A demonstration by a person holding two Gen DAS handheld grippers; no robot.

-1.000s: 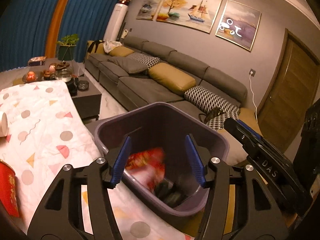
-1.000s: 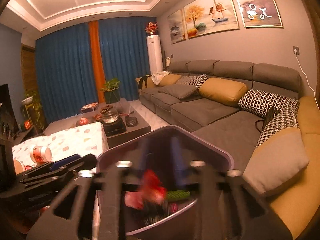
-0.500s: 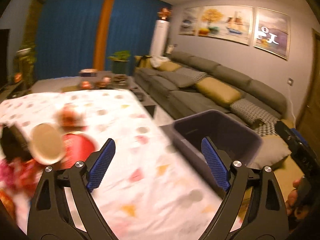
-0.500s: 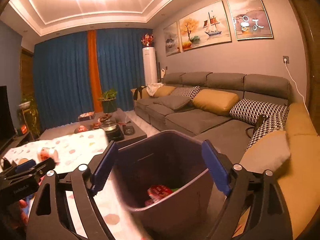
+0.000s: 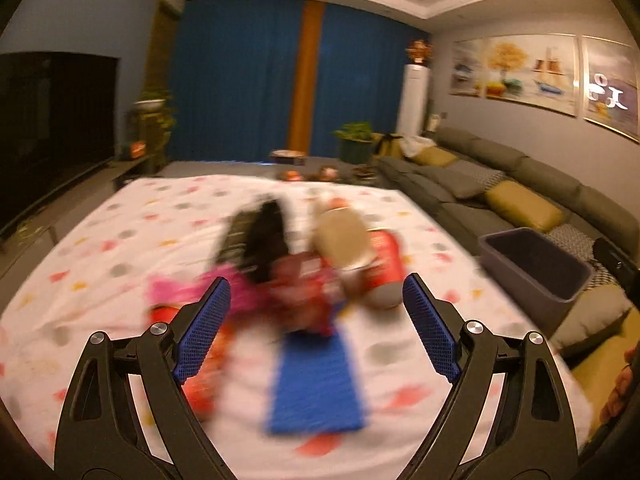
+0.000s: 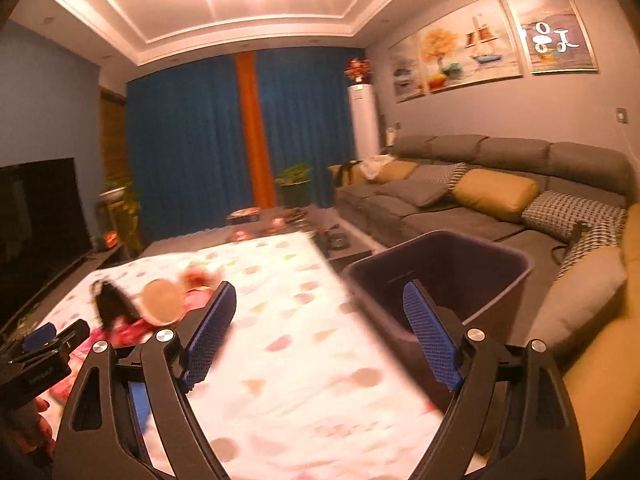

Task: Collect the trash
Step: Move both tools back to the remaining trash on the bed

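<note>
Your table [image 5: 120, 240], under a white spotted cloth, fills most of the left wrist view, with the grey sofa [image 5: 500, 184] along its right side. The dark bin [image 5: 532, 264] stands off the table's right edge, between cloth and sofa; in the right wrist view the bin [image 6: 452, 264] sits just ahead of your right gripper [image 6: 320, 332], partly behind its right finger.

The trash [image 5: 312, 264] lies heaped near the middle of the cloth, badly blurred: a red can [image 5: 384, 268] on its side, a tan round lid [image 5: 344, 236] against it, something black [image 5: 264, 236] and a pink wrapper [image 5: 188, 292] to the left. A blue flat piece [image 5: 316, 388] lies nearest you, between the left gripper's fingers in the picture.

Your left gripper [image 5: 316, 328] is spread wide with nothing clamped; its jaws have just been opening. Your right gripper is likewise wide and empty, its jaws also just opened, pointing at the gap between table edge and bin.
</note>
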